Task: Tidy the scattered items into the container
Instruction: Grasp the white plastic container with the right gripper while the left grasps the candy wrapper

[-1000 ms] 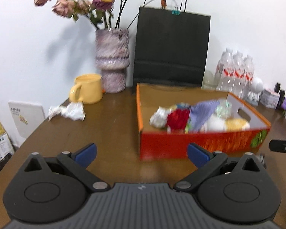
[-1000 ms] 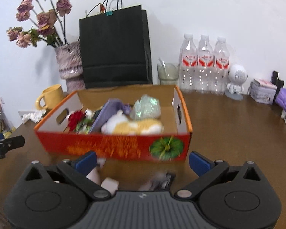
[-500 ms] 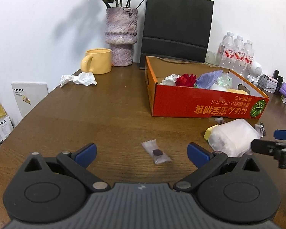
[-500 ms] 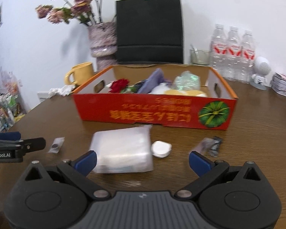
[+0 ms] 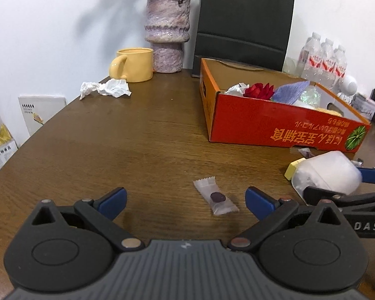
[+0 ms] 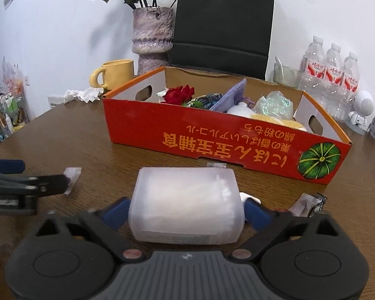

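I am closing my right claw [image 6: 186, 211] around the frosted plastic tub [image 6: 186, 206], which is lying on its side on the brown table [image 5: 112, 150] just in front of the orange box [image 6: 227, 142]. The tub is sitting between the blue pads [image 6: 115, 212], which look to be at its end walls; I cannot tell whether they are pressing yet. My left claw [image 5: 186, 201] is hanging spread wide and empty over a small clear sweet wrapper [image 5: 215, 196] with a dark sweet inside, lying flat on the table between the pads.

I judge I am working the pick-up step for two loose things at once, with the box already holding a red flower [image 6: 178, 95], a purple cloth [image 6: 231, 96] and some crinkled film. Next I am needing a firm squeeze on the tub, a lift clear of the front wall, then a release over the box; the tub looks slick and rounded, so it could be slipping. The flat wrapper is calling for pads right down at the wood.

Around the tub, a yellow block [image 5: 293, 168] is lying beside it, a dark wrapper [image 6: 310, 203] is lying to its right, and crumpled tissue [image 5: 105, 88] is waiting by the yellow mug [image 5: 133, 65], well apart. The vase, black bag and water bottles are standing behind the box, out of the way
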{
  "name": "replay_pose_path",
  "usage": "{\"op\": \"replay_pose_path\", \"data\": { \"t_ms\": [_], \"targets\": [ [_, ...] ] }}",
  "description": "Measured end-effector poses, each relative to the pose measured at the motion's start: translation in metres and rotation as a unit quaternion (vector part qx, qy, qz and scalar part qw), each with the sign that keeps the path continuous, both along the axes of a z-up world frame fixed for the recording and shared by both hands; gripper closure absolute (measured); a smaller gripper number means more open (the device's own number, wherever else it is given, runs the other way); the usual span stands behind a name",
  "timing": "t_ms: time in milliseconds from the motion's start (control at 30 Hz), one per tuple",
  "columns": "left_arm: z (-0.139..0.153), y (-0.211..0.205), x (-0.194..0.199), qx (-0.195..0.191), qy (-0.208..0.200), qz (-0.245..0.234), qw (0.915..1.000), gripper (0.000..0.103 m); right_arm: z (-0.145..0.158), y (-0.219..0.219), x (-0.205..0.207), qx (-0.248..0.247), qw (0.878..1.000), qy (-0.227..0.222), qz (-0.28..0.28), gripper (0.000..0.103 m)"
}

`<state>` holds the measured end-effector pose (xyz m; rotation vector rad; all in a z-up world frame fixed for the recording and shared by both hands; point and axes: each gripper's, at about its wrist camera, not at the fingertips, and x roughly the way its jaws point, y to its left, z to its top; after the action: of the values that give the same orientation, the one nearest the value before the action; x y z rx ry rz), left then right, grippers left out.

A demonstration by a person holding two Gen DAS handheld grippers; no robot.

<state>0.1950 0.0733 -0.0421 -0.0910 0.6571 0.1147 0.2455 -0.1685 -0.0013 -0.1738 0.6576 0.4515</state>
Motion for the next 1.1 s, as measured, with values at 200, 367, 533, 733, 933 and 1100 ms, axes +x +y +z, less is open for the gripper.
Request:
{"op": "replay_pose_path", "data": {
  "t_ms": [200,367,533,733,933,1100],
  "targets": [
    [-0.006,-0.018,0.007,0.03,0.002,-0.022,0.9993,0.056,0.001,-0.016,-0.001,0.022,1.0,0.001,-0.002,0.021],
    [-0.003,-0.019,0.001,0.02,-0.002,-0.027,0.9994,0.084,0.004,-0.024,-0.005,0.039,0.999,-0.006,-0.002,0.021],
    [0.002,-0.021,-0.008,0.011,-0.013,-0.035,0.9992,0.089,0.01,-0.033,-0.012,0.057,0.998,-0.019,-0.001,0.021],
    [0.011,-0.024,-0.016,0.01,-0.028,-0.037,0.9989,0.091,0.015,-0.039,-0.02,0.067,0.997,-0.032,0.0,0.021],
    [0.02,-0.027,-0.025,0.008,-0.043,-0.047,0.998,0.097,0.019,-0.044,-0.027,0.073,0.996,-0.042,-0.001,0.022],
    [0.026,-0.029,-0.03,0.009,-0.053,-0.055,0.997,0.098,0.025,-0.049,-0.032,0.078,0.996,-0.052,-0.006,0.022]
  ]
}}
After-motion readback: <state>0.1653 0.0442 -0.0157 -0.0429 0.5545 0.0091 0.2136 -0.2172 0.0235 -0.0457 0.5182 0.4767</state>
